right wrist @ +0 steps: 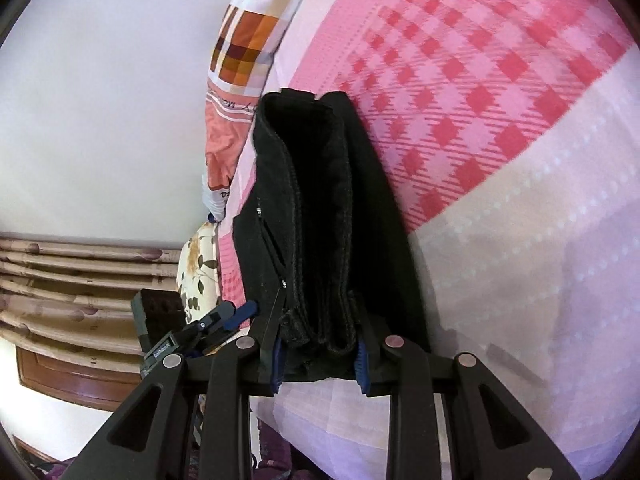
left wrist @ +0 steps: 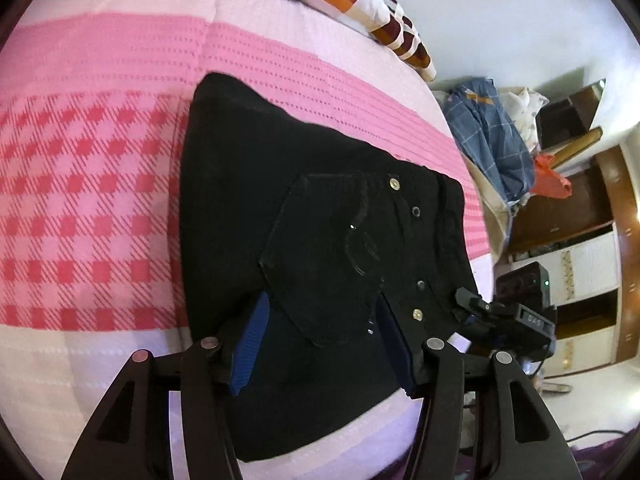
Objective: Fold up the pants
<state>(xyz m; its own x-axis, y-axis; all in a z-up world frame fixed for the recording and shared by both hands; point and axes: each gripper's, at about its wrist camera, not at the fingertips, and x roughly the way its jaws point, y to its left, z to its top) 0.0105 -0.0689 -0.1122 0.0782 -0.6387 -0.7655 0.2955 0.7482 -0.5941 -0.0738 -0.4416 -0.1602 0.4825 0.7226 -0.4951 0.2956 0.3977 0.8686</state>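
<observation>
Lying on the pink checked bedspread as a compact bundle of several layers, the black pants look nearly folded, with the right gripper clamping their stacked edge and the left gripper spread wide astride the near end, gripping nothing.

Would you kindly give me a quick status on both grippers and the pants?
Left gripper open, jaws straddling the folded black pants. Right gripper shut on their stacked edge. Pants on pink bedspread. Nothing blocking.
</observation>
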